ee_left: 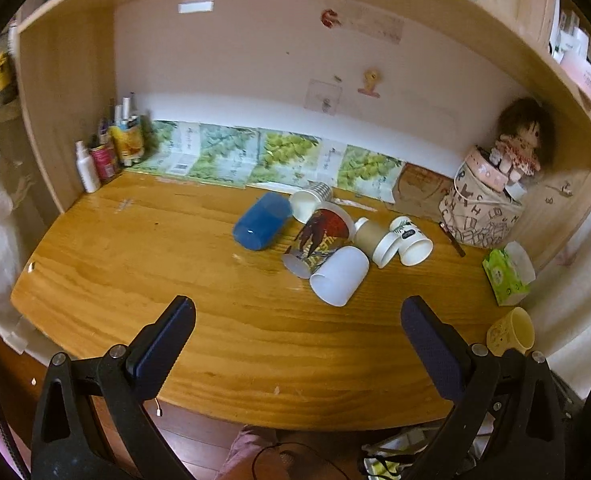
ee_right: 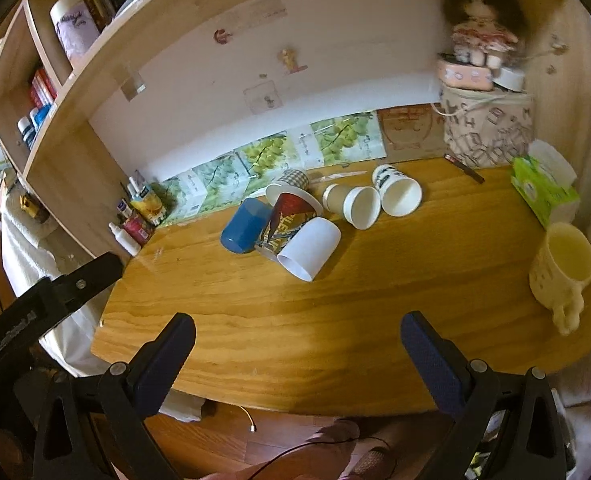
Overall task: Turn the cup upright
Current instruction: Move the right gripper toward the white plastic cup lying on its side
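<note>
Several cups lie on their sides in a heap mid-desk: a blue cup [ee_left: 261, 221] [ee_right: 245, 226], a white cup [ee_left: 339, 275] [ee_right: 309, 248], a printed paper cup [ee_left: 315, 242] [ee_right: 285, 220], a brown paper cup [ee_left: 373, 238] [ee_right: 351, 202] and a white printed cup [ee_left: 411, 240] [ee_right: 397, 190]. A yellow mug [ee_left: 511, 331] [ee_right: 563, 272] stands upright at the right edge. My left gripper [ee_left: 297, 320] is open and empty above the desk's front. My right gripper [ee_right: 297, 336] is open and empty, also near the front edge. The left gripper shows at the left of the right wrist view [ee_right: 75, 284].
The wooden desk [ee_left: 215, 340] sits inside a shelf alcove. Bottles and pens [ee_left: 107, 152] stand at back left. A patterned bag with a doll [ee_left: 491, 200] is at back right, a green tissue box [ee_left: 505, 278] beside it. Leaflets [ee_left: 255, 156] line the back wall.
</note>
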Motion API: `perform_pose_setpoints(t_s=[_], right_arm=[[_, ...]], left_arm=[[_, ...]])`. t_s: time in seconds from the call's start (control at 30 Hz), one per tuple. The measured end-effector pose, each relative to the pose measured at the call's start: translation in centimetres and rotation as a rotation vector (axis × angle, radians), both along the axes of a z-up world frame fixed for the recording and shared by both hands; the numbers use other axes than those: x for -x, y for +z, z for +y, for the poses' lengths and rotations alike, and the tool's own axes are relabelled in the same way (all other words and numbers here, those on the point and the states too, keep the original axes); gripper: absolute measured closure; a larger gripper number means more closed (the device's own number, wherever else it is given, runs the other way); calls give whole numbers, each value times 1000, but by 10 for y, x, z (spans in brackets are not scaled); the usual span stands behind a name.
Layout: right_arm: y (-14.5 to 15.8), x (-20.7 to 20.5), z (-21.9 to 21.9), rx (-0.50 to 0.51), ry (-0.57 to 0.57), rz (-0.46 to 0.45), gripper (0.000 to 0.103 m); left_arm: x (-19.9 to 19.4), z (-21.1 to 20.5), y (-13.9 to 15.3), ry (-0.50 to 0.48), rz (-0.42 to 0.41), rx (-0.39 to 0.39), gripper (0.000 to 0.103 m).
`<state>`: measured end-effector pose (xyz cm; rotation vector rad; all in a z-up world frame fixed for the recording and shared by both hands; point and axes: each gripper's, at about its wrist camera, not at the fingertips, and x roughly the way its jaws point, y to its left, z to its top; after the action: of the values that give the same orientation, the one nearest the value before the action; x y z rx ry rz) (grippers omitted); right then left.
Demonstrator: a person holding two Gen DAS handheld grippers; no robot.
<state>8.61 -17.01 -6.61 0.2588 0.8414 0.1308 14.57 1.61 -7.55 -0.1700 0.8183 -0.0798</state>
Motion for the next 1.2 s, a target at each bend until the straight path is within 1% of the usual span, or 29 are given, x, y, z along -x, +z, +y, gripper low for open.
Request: perform_pose_setpoints(t_s=[0.23,0.37,0.43,0.53,0.63,0.73,0.9,0.93,1.03,1.2], right_arm=[[7,-35,2,46,105,-24,0],[9,-59,2,97,182,-34,0],[8,-70,2,132,221,-41,0],[6,-85,5,231,303,-64,0],[4,-99,8,294,380,-67,0],[4,-112,14,344,469,-73,0],[-1,-130,29,484,667,-87,0],[-4,-133,33,526,725,-91,0],[-15,-141,43,618,849,-89,0],[-36,-148,53,735,1038,-68,0]], left_arm=[[-37,-11,-7,-86,32,-4,0],[-57,-18,-13,-136,51,-18,1],[-66,-20,-17,-154,64,-14,0],[-79,-22,-24,-174,90,-2,0],[-89,-21,-31,-187,124,19,0],[-102,-19,-38,-190,154,39,1],[-118,-13,-51,-195,196,61,1],[-120,-12,-53,-198,203,63,1],[-126,-10,-57,-203,215,66,1],[-135,-7,-63,-204,227,74,1]])
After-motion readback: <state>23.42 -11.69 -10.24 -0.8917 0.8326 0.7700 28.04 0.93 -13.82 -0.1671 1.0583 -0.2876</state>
